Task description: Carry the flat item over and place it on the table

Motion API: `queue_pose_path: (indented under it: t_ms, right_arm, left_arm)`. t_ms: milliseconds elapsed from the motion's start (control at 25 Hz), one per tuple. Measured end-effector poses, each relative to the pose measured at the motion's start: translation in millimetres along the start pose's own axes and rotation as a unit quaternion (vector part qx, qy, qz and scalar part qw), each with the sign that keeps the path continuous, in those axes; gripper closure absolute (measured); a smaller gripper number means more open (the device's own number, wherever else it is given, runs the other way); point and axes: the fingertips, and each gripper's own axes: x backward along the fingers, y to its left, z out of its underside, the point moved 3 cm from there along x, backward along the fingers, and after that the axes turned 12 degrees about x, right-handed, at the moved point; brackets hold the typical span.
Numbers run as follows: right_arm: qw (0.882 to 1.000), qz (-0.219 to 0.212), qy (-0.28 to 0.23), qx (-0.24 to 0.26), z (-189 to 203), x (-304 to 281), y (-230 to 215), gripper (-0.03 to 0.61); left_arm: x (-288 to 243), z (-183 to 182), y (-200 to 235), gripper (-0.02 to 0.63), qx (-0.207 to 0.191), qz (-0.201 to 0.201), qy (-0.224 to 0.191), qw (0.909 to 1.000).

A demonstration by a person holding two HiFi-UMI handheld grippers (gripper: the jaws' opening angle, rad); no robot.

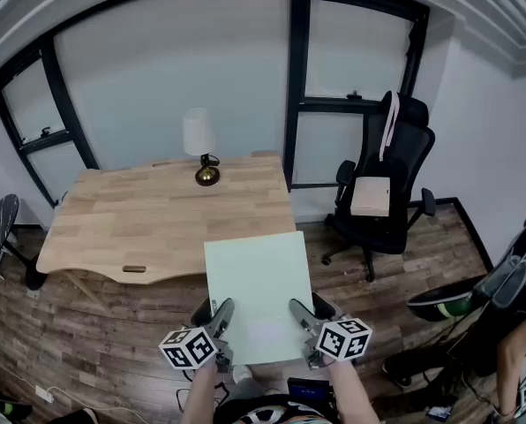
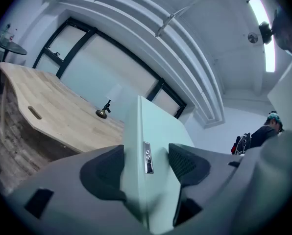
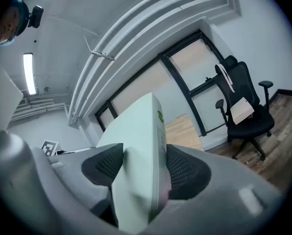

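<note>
**Head view.**
- Item 1: flat item (image 1: pixel 259 294), pale green, rectangular. You hold it level in the air by its near edge. Its far edge shows against the near right corner of the table (image 1: pixel 139 219), and it is not resting there.
- Item 2: left gripper (image 1: pixel 221 312), at the item's near left corner.
- Item 3: right gripper (image 1: pixel 300 312), at the item's near right corner.
- Item 4: lamp (image 1: pixel 201 153), small, white shade, brass foot. It stands upright near the table's far edge, toward the right end.
- Item 5: office chair (image 1: pixel 395 184), black, on the wooden floor (image 1: pixel 113 343) to the right of the table. A flat box (image 1: pixel 371 197) lies on its seat.

**Left gripper view.**
- Your left gripper's (image 2: pixel 146 163) jaws are clamped on the flat item (image 2: pixel 156 126), one pad on each face, and the thin edge with a small silver port faces the camera.
- The table (image 2: pixel 48 111) and lamp (image 2: pixel 104 110) lie beyond, to the left.

**Right gripper view.**
- Your right gripper's (image 3: pixel 143 165) jaws are pressed onto the flat item (image 3: pixel 136 131) in the same way, a ribbed pad against each face.
- A strip of the table (image 3: pixel 182 131) shows past the item's edge.
- The office chair (image 3: pixel 244 106) stands at the right, well apart.
</note>
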Motion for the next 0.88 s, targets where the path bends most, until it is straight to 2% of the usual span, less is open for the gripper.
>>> queue_pose_path:
  t_ms: [520, 880]
  right_arm:
    - [1.000, 0.003, 0.002, -0.018, -5, -33, -34, 0.308]
    - [0.999, 0.025, 0.009, -0.028, -20, -100, -90, 0.308]
  left_arm:
    - [-46, -10, 11, 0.328, -0.001, -0.010, 0.012, 0.9999]
    - [-136, -36, 38, 0.330, -0.002, -0.008, 0.033, 0.9994]
